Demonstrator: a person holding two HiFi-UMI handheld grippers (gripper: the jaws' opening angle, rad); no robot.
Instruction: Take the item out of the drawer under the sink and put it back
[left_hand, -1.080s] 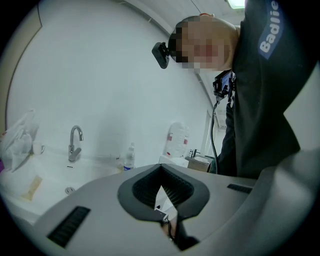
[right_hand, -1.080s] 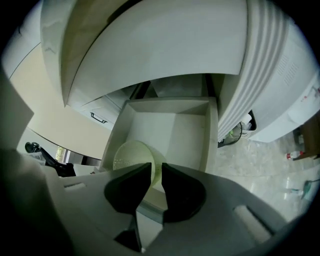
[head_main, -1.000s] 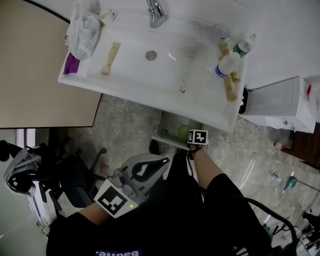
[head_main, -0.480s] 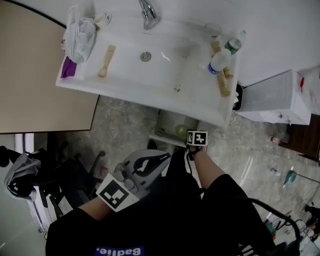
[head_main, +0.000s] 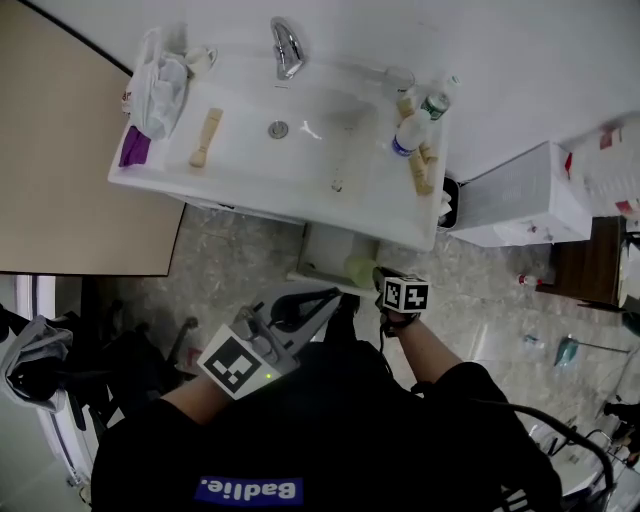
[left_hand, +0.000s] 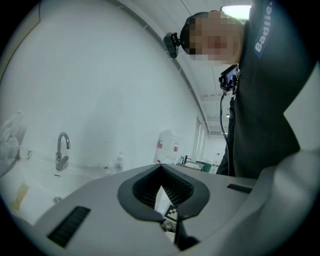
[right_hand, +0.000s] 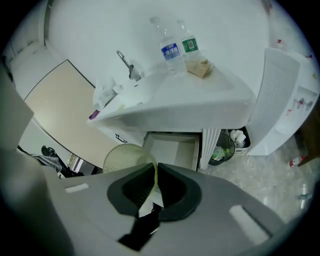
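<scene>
The drawer (head_main: 322, 256) under the white sink (head_main: 250, 170) stands pulled open. A pale green see-through cup (head_main: 362, 270) hangs just above and in front of it. My right gripper (head_main: 380, 279) is shut on the cup's rim; its jaws have just been closing with that rim between them. In the right gripper view the cup (right_hand: 125, 157) sits left of the jaws, the right gripper (right_hand: 154, 169) pinches its thin edge, and the open drawer (right_hand: 172, 149) lies beyond. My left gripper (head_main: 328, 297) hovers beside it, level, tips together and empty; the left gripper (left_hand: 161, 174) faces the sink.
On the sink stand two bottles (head_main: 408, 131) and wooden blocks, a wooden brush (head_main: 204, 137) and a crumpled bag (head_main: 160, 72). A small waste bin (right_hand: 227, 145) and a white cabinet (head_main: 515, 195) are right of the sink. A beige panel (head_main: 60, 160) fills the left.
My right gripper has come up and back from the drawer with the green cup in it. The left gripper has risen slightly. The head view has shifted.
</scene>
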